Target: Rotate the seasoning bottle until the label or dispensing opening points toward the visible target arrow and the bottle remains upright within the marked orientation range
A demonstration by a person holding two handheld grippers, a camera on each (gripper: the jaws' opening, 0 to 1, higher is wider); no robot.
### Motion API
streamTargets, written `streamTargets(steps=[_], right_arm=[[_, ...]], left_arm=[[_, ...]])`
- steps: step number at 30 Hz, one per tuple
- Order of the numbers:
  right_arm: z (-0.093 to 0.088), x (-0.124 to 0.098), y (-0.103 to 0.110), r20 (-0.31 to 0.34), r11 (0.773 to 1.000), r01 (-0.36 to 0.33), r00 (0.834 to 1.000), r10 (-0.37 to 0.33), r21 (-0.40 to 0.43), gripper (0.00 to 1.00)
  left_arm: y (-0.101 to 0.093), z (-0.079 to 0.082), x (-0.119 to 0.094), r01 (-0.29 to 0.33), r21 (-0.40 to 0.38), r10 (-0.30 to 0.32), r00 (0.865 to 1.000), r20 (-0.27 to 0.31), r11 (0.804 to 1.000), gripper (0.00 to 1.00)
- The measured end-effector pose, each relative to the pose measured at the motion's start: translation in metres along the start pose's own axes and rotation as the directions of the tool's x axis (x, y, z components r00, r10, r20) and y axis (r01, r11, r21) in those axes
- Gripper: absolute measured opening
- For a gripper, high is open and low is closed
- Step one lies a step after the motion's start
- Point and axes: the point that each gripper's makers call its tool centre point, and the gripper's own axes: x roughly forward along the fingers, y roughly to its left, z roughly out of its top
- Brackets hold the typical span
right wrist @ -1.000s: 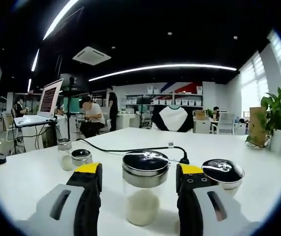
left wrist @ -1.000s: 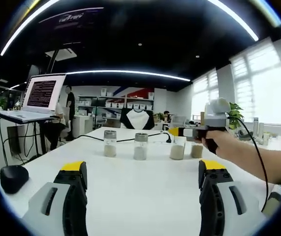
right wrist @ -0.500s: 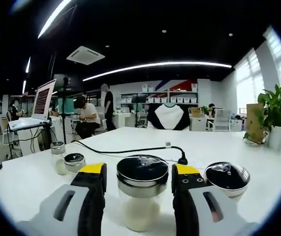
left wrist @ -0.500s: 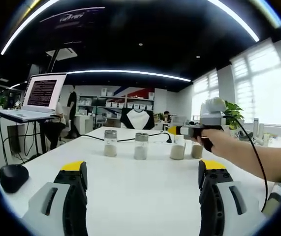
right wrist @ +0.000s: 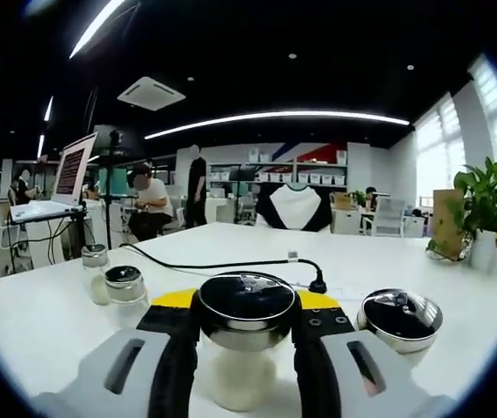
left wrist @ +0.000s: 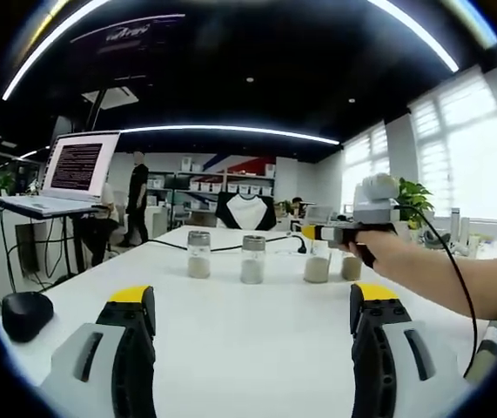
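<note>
Right gripper (right wrist: 241, 324): jaws pressed against seasoning bottle (right wrist: 243, 348) just under metal cap (right wrist: 246, 306); we read bottle as clamped, upright on white table (right wrist: 48, 318). Left gripper (left wrist: 248, 326): jaws wide apart, nothing held, idle over table. Second jar (right wrist: 397, 320) at 3 o'clock of held bottle, two more jars (right wrist: 112, 280) at 9 o'clock, black cable (right wrist: 222, 264) at 12. We judge bottle glass, rigid, smooth, light with little powder; grip body below cap, twist slow, slip likely. No target arrow visible to us.

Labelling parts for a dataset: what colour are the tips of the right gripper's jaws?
Yellow, above black pads, on the right gripper; right gripper view shows it best.
</note>
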Motion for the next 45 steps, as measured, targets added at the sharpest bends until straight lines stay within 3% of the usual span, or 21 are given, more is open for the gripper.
streamTargets(steps=[28, 45], right_arm=[[0.0, -0.004, 0.004, -0.014, 1.0, -0.015, 1.0, 0.015, 0.009, 0.39], [-0.001, -0.029, 0.013, -0.007, 0.999, -0.044, 0.999, 0.044, 0.01, 0.39]], left_arm=[[-0.001, -0.002, 0.001, 0.009, -0.007, -0.009, 1.0, -0.006, 1.0, 0.98], [-0.004, -0.005, 0.002, 0.013, -0.005, -0.014, 1.0, -0.015, 1.0, 0.98]])
